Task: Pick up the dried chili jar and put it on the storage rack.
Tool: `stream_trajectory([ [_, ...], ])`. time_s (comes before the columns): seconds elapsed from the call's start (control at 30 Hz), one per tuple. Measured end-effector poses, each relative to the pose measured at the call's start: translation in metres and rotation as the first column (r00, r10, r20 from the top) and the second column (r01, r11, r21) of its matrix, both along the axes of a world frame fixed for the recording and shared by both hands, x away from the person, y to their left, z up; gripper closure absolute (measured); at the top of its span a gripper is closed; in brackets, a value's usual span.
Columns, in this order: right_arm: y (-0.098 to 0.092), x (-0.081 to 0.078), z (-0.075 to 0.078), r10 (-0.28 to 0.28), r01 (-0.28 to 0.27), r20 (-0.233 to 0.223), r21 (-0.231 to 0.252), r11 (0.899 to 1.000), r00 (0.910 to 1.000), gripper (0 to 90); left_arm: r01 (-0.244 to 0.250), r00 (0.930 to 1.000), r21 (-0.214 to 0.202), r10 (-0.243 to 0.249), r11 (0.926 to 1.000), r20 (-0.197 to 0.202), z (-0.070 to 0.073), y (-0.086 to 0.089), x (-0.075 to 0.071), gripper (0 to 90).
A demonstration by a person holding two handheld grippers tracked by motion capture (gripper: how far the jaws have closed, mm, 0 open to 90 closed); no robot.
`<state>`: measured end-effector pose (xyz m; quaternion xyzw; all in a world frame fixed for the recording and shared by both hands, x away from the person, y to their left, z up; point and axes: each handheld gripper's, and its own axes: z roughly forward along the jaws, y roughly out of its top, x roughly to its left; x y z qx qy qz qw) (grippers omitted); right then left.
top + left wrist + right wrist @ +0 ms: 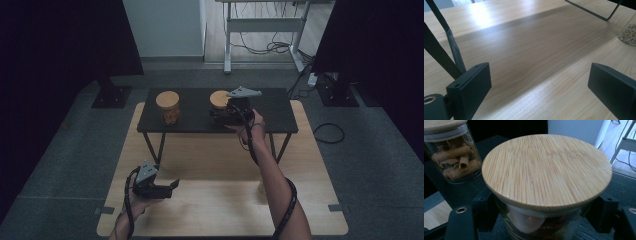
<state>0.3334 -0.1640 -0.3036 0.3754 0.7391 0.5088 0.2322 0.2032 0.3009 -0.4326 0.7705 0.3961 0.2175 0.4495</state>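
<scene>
Jar (541, 225) w/ bamboo lid clamped in right tool (544, 217) on shelf.

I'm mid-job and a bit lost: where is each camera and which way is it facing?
High view: sits above the person's side, faces forward and down on the wooden table and black shelf; both forearms, left gripper and right gripper show.
Left gripper view: rides that gripper, looks low across bare tabletop; its open fingers show.
Right gripper view: rides that gripper, looks at the near jar, gripped below its bamboo lid; fingers show.
Shared: the high and right gripper views both show the second jar of rolled pieces.
</scene>
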Motion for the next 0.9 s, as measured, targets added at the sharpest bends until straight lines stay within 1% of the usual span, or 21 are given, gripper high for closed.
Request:
stream_trajectory([
  [0.2,0.0,0.0,0.001,0.002,-0.002,-0.005,-0.003,1.0,1.0,23.9,0.004,1.0,0.003,-0.004,1.0,0.001,0.001,-0.001,0.0,4.4],
  [0.47,-0.001,0.0,0.0,0.005,-0.005,0.0,0.0,1.0,1.0,23.9,0.002,1.0,0.005,-0.002,1.0,0.002,0.001,-0.001,0.0,4.4],
  [0.63,-0.001,-0.001,-0.001,0.004,-0.004,0.007,-0.003,1.0,1.0,23.7,0.003,1.0,-0.003,-0.003,1.0,0.004,0.001,0.0,-0.001,4.4],
  [0.7,0.0,-0.003,-0.001,-0.003,0.003,0.015,-0.005,1.0,0.9999,19.4,0.005,0.9999,0.0,-0.005,1.0,0.01,0.002,-0.001,-0.002,4.3],
  [0.77,0.0,-0.007,-0.002,-0.011,0.011,0.023,0.004,1.0,0.9997,14.3,0.005,0.9999,-0.001,-0.005,1.0,0.01,0.002,-0.001,-0.002,4.3],
  [0.8,0.001,-0.01,-0.002,-0.023,0.023,0.031,0.009,1.0,0.9993,12.1,0.005,0.9999,0.0,-0.005,1.0,0.009,0.002,-0.001,-0.002,4.2],
  [0.87,-0.001,-0.015,-0.005,-0.049,0.047,0.043,0.037,0.998,0.9979,10.5,0.005,1.0,0.001,-0.005,1.0,0.007,0.001,-0.002,-0.001,4.2],
  [0.9,-0.002,-0.016,-0.005,-0.05,0.048,0.045,0.045,0.998,0.9977,9.1,0.005,1.0,0.003,-0.005,1.0,0.006,0.001,-0.002,-0.001,4.2],
])
